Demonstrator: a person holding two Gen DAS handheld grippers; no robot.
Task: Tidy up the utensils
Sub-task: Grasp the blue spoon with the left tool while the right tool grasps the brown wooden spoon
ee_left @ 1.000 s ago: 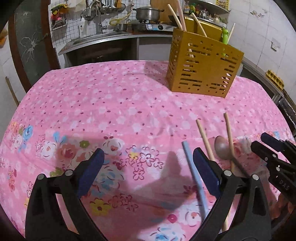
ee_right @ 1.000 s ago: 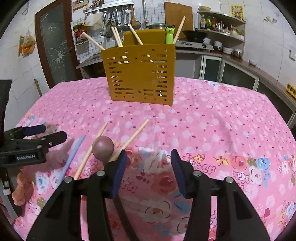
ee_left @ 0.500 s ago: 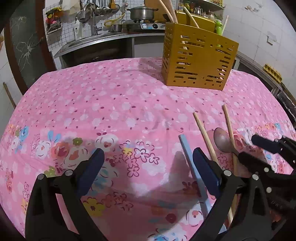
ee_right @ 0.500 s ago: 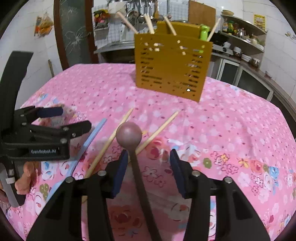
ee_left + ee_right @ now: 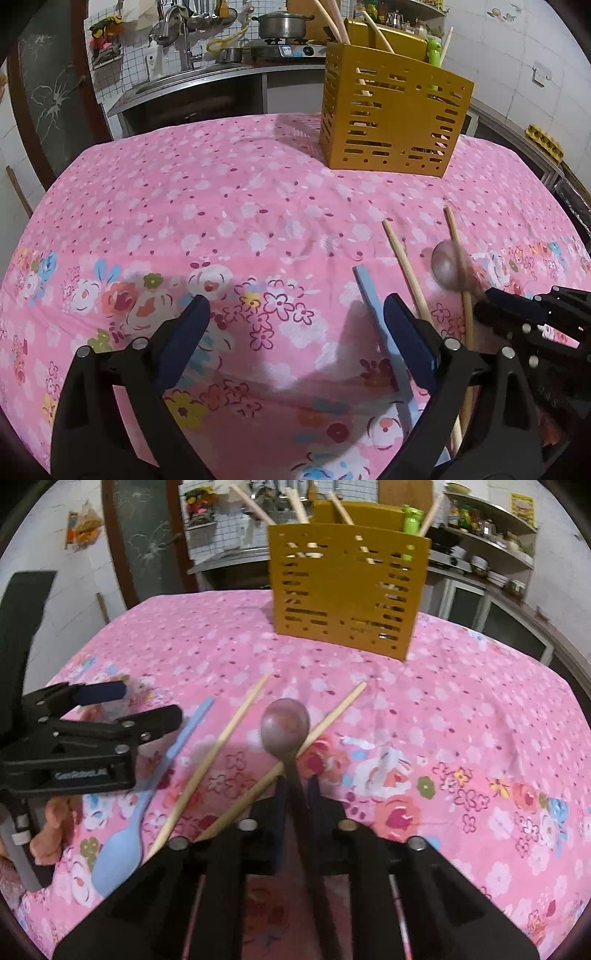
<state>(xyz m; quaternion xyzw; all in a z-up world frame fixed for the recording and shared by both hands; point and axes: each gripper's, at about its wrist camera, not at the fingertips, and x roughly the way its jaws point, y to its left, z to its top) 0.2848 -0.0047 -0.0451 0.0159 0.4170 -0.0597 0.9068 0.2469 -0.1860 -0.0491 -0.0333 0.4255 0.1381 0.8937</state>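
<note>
The right gripper has just been closing and now pinches the dark spoon by its handle. The left gripper hangs spread, holding nothing, over the pink cloth. One blue spoon and two chopsticks lie beside it. The yellow holder stands well apart at the far edge.

Spoon lies across a chopstick; utensil holder stands behind them.

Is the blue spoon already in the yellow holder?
No, the blue spoon lies on the pink cloth, well short of the yellow holder.
</note>
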